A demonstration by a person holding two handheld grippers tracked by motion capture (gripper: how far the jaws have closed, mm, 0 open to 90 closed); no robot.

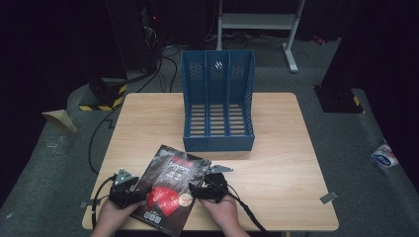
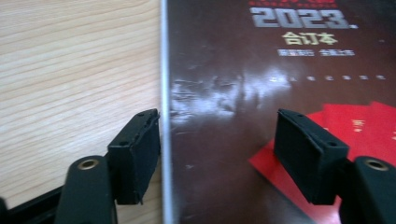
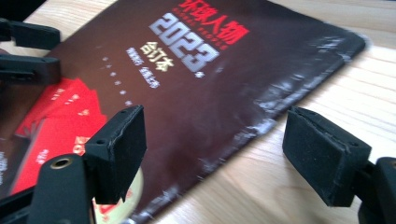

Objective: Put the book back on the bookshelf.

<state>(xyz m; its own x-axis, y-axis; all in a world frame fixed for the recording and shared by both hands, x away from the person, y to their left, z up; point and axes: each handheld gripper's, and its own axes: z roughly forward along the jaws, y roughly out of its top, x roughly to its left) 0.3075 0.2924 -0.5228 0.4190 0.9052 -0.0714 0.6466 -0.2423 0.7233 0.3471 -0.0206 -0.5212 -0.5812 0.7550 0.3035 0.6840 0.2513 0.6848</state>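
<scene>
High view: a dark magazine (image 1: 170, 190) lies flat, at an angle, at the near edge of the wooden table (image 1: 286, 163), in front of the blue file rack (image 1: 218, 101). The left gripper (image 1: 129, 191) and right gripper (image 1: 203, 190) flank it, jaws spread across its edges without pressing.
</scene>
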